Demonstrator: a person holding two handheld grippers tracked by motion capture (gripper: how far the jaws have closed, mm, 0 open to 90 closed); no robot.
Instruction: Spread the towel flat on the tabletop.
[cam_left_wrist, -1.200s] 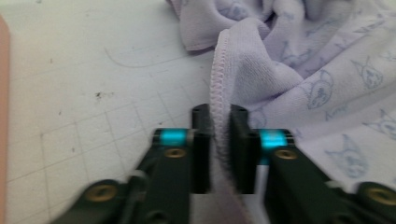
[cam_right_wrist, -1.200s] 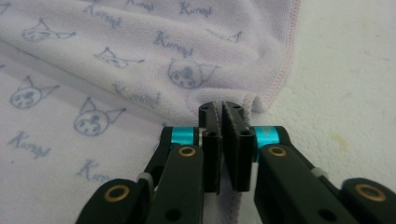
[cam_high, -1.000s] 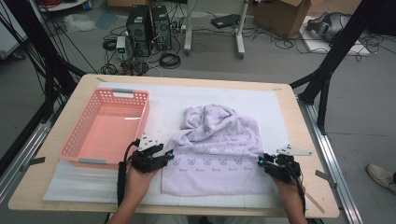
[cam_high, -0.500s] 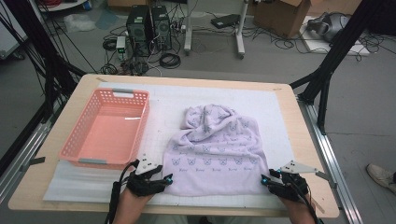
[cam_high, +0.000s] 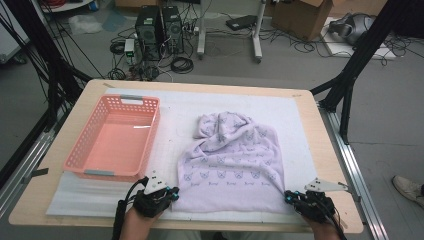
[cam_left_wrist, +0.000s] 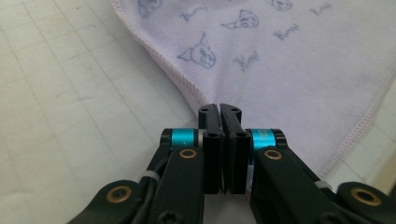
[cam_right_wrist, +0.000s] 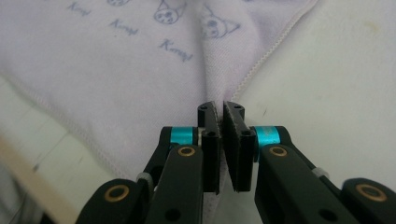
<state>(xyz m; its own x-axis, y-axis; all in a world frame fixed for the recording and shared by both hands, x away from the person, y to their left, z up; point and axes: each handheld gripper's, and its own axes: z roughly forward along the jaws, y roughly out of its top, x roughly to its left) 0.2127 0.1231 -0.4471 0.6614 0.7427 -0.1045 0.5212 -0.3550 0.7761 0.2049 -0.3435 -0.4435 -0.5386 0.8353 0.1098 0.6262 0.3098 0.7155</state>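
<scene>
Between both tools: towel, near corners pinched.

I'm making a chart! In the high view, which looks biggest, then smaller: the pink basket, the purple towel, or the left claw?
1. Purple towel, a bit bigger than the basket.
2. Pink basket.
3. Left claw, far smallest.

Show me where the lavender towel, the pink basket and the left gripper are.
lavender towel (cam_high: 235, 165), high view, middle of the flat printed part.
pink basket (cam_high: 83, 145), high view, its left wall.
left gripper (cam_left_wrist: 220, 112), left gripper view, tips of its jaws, shut on the towel's corner.
</scene>
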